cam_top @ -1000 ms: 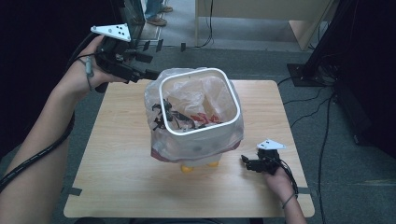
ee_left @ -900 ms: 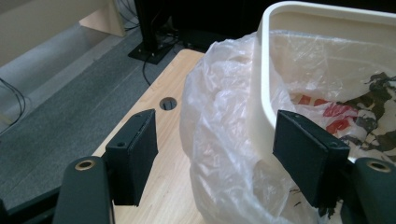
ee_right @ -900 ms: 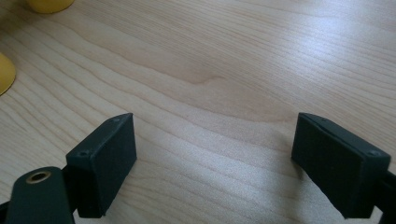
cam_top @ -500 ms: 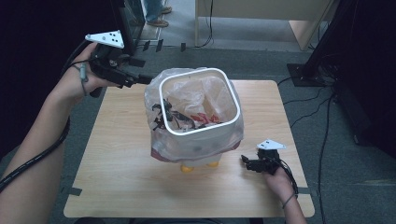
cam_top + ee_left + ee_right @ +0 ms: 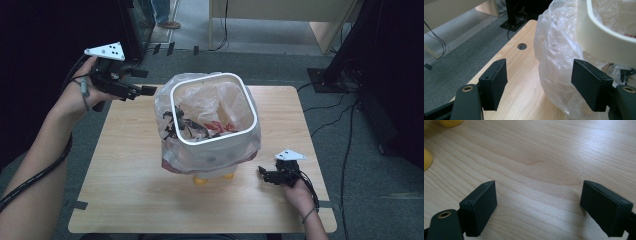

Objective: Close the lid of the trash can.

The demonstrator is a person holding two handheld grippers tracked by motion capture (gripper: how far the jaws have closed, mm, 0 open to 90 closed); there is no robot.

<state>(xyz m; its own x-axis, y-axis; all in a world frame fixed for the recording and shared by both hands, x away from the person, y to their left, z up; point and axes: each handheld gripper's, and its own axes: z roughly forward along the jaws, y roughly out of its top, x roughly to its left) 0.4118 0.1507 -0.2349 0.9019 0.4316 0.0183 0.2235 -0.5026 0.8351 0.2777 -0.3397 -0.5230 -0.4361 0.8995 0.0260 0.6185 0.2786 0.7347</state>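
Observation:
A white bin [image 5: 214,107] lined with a clear plastic bag [image 5: 167,102] stands mid-table, with dark and red scraps inside. Yellow feet [image 5: 201,181] poke out under it. My left gripper [image 5: 145,91] hovers at the bin's left side, open, its jaws pointing at the bag. In the left gripper view the bag [image 5: 559,57] bulges between the wide jaws, under the bin's rim [image 5: 599,37]. My right gripper [image 5: 262,173] rests low near the table's front right, open over bare wood, with the yellow feet [image 5: 426,158] at the far left of its view.
The wooden table [image 5: 125,170] has a cable hole [image 5: 522,46] near its far edge. Cables run over the grey floor [image 5: 345,115] to the right. A black stand [image 5: 330,75] and a desk [image 5: 280,15] lie beyond, where a person's feet [image 5: 165,22] stand.
My left gripper has drifted left and then swung toward the bin's left side, closing in on the bag. The right gripper has stayed put.

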